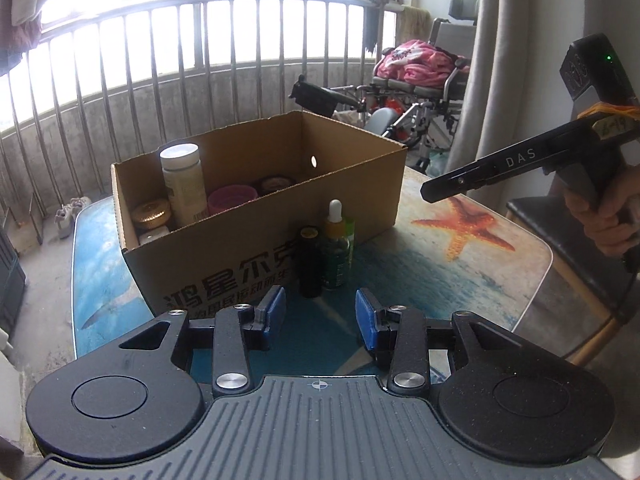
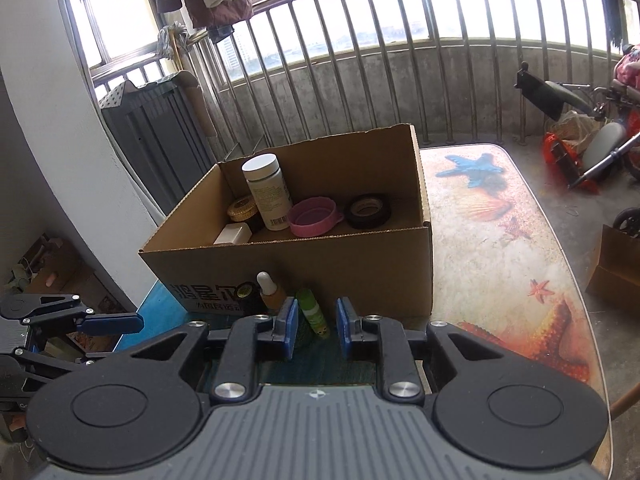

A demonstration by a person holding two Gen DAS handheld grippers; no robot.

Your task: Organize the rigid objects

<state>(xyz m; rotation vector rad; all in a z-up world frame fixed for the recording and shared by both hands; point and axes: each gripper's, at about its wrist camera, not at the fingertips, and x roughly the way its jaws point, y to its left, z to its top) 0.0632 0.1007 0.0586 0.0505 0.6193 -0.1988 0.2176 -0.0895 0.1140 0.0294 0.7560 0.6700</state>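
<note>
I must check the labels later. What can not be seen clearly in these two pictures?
- Box print: left wrist view, bottles and gripper cover it.
- Green bottle: right wrist view, base behind blue pad.
- White block: left wrist view, box wall hides most.
- Dropper bottle label: too small, dark.

Left claw (image 1: 320,316) empty, jaws parted, right claw (image 2: 316,328) nearly closed, gripping nothing
</note>
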